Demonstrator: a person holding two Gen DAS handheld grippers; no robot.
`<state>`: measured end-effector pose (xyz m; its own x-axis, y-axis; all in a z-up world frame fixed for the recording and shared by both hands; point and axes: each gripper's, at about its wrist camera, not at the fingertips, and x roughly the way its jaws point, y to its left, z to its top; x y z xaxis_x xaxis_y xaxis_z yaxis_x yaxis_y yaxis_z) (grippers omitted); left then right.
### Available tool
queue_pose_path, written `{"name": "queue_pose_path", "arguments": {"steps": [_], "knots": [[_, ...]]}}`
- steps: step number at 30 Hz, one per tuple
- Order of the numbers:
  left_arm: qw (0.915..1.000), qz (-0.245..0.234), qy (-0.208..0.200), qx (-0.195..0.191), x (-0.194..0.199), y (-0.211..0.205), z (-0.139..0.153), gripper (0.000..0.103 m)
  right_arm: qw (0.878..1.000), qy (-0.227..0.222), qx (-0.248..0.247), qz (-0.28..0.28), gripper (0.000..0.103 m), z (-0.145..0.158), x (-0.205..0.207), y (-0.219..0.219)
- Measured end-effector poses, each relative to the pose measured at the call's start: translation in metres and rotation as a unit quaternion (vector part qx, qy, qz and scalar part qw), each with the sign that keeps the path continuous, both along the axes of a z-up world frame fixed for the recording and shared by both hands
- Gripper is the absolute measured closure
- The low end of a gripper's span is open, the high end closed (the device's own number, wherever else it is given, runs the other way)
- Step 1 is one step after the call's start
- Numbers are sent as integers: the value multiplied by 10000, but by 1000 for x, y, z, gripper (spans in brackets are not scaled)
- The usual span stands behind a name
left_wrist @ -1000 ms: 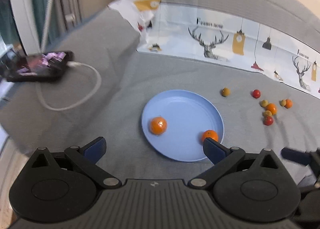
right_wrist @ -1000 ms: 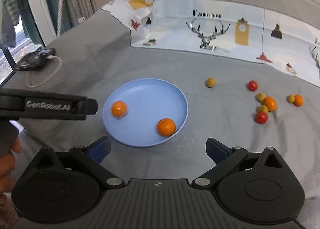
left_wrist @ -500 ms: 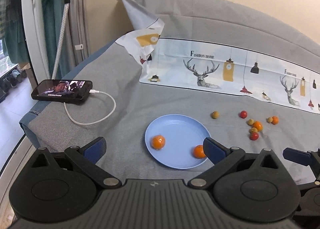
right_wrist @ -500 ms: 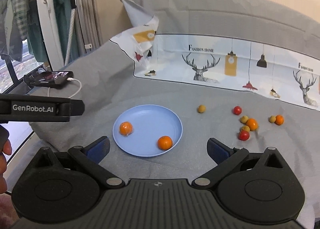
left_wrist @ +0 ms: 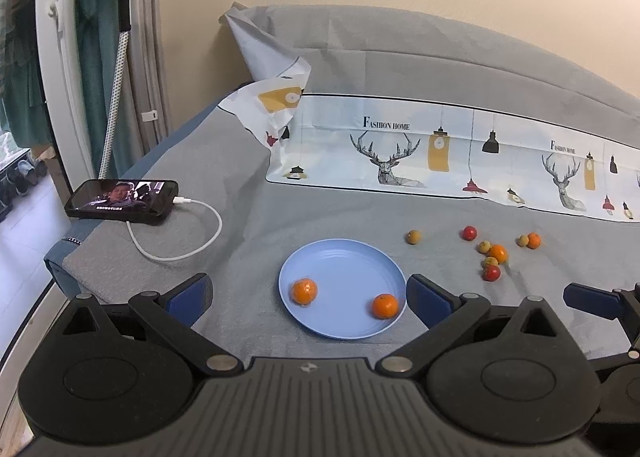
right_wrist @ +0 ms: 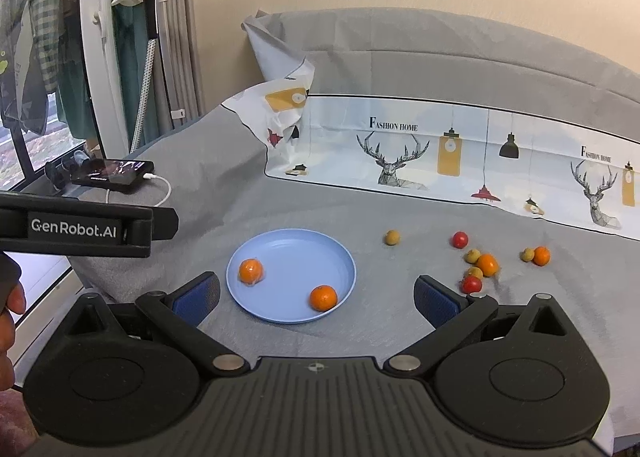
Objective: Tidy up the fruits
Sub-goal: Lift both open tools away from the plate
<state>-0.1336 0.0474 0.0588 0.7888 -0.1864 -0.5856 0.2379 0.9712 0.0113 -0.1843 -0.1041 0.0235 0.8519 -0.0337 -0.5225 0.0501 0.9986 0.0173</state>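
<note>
A light blue plate [left_wrist: 344, 265] [right_wrist: 296, 249] lies on the grey bed cover and holds two oranges, one on its left [left_wrist: 304, 291] [right_wrist: 251, 270] and one at its near right [left_wrist: 385, 306] [right_wrist: 323, 297]. Loose fruit lies to the right of the plate: a yellowish one [left_wrist: 413, 236] [right_wrist: 392, 237], red ones [left_wrist: 469, 233] [right_wrist: 460, 239] [right_wrist: 472, 284], two more oranges [left_wrist: 498, 253] [right_wrist: 487, 264] [right_wrist: 541, 255]. My left gripper [left_wrist: 308, 297] is open and empty, held back from the plate. My right gripper [right_wrist: 316, 297] is also open and empty.
A phone [left_wrist: 122, 201] [right_wrist: 114, 173] with a white charging cable [left_wrist: 188, 249] lies at the bed's left edge. A deer-print white cloth [left_wrist: 460, 161] [right_wrist: 440, 153] runs along the back. The left gripper's body [right_wrist: 80, 231] crosses the right wrist view; a hand [right_wrist: 8, 321] shows below it.
Both grippers have pulled back and up from the plate, so the plate and fruit look smaller and more of the room shows. Both stayed open; no fruit moved.
</note>
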Motion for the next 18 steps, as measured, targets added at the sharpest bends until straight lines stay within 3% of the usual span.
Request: {"name": "queue_pose_path", "arguments": {"steps": [18], "knots": [[9999, -17, 146, 65, 10, 0, -8, 0, 9999, 117, 91, -14, 1, -6, 7, -2]]}}
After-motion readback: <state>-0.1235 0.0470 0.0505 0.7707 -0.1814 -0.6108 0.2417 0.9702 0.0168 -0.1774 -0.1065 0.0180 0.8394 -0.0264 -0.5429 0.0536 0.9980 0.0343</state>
